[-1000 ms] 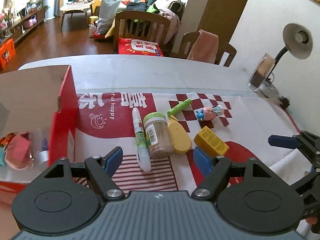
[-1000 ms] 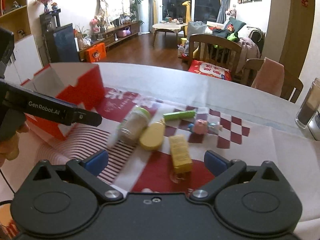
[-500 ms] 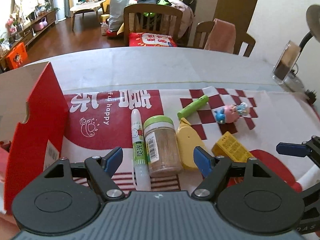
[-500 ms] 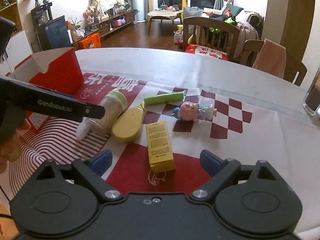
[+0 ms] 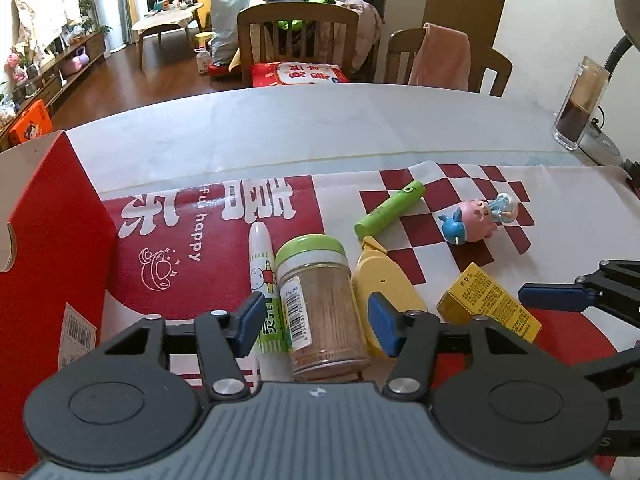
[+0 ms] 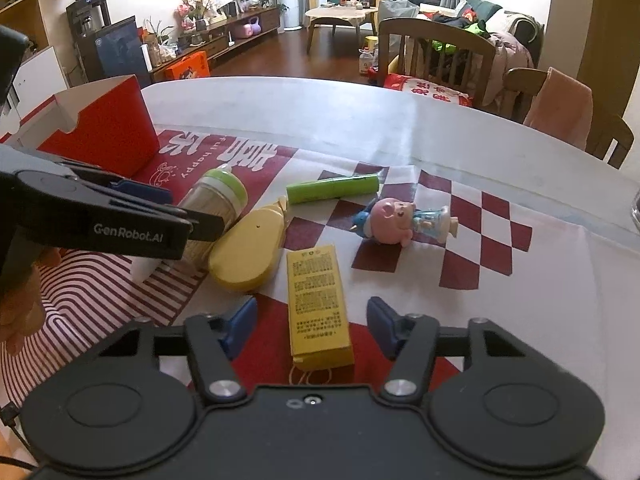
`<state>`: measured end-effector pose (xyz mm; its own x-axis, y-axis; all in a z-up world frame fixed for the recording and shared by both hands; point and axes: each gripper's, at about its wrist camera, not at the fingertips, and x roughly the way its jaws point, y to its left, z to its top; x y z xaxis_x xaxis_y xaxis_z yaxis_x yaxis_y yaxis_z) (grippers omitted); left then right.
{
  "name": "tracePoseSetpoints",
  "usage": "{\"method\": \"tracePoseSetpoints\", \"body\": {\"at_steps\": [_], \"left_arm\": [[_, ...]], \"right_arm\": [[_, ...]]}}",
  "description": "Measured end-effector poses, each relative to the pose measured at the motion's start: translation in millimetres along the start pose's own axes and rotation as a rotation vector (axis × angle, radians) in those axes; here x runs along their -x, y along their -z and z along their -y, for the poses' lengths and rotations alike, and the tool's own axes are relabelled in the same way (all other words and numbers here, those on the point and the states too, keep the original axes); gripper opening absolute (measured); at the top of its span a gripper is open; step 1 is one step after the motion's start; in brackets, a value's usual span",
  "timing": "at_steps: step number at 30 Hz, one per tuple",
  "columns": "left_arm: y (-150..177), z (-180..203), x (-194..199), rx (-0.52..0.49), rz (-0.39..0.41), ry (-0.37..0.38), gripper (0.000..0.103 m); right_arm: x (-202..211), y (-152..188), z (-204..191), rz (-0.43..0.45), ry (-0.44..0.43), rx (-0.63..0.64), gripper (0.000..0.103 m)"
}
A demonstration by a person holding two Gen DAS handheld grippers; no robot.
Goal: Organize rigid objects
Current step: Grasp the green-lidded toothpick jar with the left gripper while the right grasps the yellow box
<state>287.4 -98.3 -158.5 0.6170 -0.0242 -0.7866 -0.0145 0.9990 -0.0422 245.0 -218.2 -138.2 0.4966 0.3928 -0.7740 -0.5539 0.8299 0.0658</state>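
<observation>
My left gripper (image 5: 316, 324) is open, its jaws on either side of a lying green-lidded jar (image 5: 320, 304). A white glue tube (image 5: 266, 292) lies left of the jar, a yellow case (image 5: 384, 284) right of it. A green tube (image 5: 390, 208), a pink pig toy (image 5: 478, 222) and a yellow box (image 5: 488, 304) lie further right. My right gripper (image 6: 314, 326) is open around the near end of the yellow box (image 6: 318, 300). The jar (image 6: 214, 204), yellow case (image 6: 250, 252), green tube (image 6: 332, 193) and pig toy (image 6: 394, 220) lie beyond it.
A red cardboard box (image 5: 52, 240) stands at the left on the red and white mat (image 5: 224, 216); it also shows in the right wrist view (image 6: 104, 128). A glass jar (image 5: 580, 104) stands at the far right. Chairs (image 5: 298, 40) stand behind the table.
Both grippers moved forward and lower toward the objects. The left now straddles the jar; the right now straddles the yellow box. Both stayed open.
</observation>
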Motion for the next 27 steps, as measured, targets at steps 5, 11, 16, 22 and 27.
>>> {"method": "tracePoseSetpoints", "body": {"at_steps": [5, 11, 16, 22, 27], "left_arm": [[-2.3, 1.6, -3.3, -0.009, -0.002, 0.004, 0.044], [-3.3, 5.5, -7.3, -0.031, -0.005, -0.011, 0.044], [-3.3, 10.4, -7.6, -0.061, -0.003, -0.033, 0.043], [-1.5, 14.4, -4.9, -0.076, -0.005, -0.044, 0.043], [-0.1, 11.2, 3.3, -0.06, 0.002, -0.029, 0.043]], "right_arm": [[-8.0, -2.0, -1.5, -0.01, 0.01, 0.016, 0.046], [-15.2, -2.6, -3.9, -0.02, 0.029, 0.029, 0.038], [-16.2, -2.7, -5.6, -0.02, 0.053, 0.031, 0.03], [-11.4, -3.1, -6.3, -0.022, 0.067, 0.004, 0.029], [-0.2, -2.8, -4.7, -0.019, 0.06, -0.048, 0.029]]}}
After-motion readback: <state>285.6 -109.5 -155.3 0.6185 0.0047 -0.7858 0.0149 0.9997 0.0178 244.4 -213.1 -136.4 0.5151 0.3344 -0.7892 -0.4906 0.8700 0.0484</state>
